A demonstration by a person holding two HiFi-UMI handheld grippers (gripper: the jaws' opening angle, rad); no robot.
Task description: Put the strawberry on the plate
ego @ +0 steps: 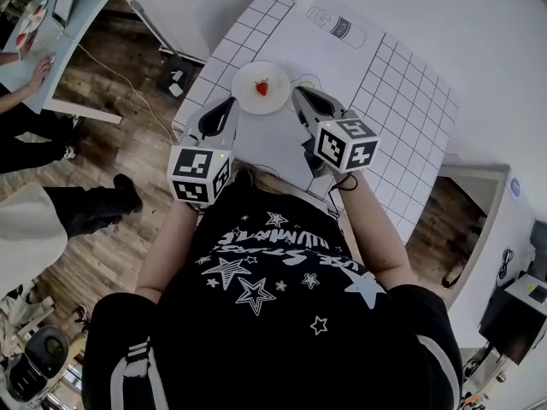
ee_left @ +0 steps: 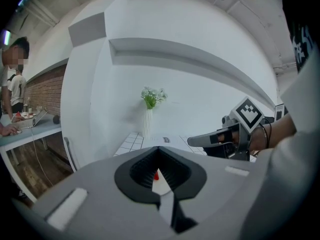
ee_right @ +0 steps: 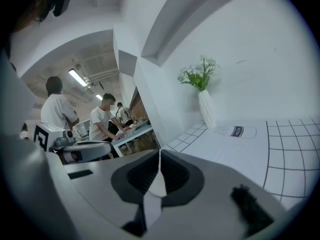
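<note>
A red strawberry (ego: pixel 262 86) lies on a round white plate (ego: pixel 248 99) on the white gridded table (ego: pixel 402 101) in the head view. My left gripper (ego: pixel 229 103) hangs just left of the plate and my right gripper (ego: pixel 298 93) just right of it, both raised clear of it. In the left gripper view the left gripper (ee_left: pixel 159 149) has its tips together and nothing held; the strawberry (ee_left: pixel 156 174) shows through the slit behind the tips. In the right gripper view the right gripper (ee_right: pixel 160 151) is also shut and empty.
A white vase with green flowers (ee_left: pixel 149 115) (ee_right: pixel 205 104) stands at the back of the table by the wall. A white sheet with a printed bottle (ego: pixel 335 26) lies beyond the plate. People (ee_right: pixel 102 121) stand at a desk (ego: pixel 51 32) across the wooden floor to the left.
</note>
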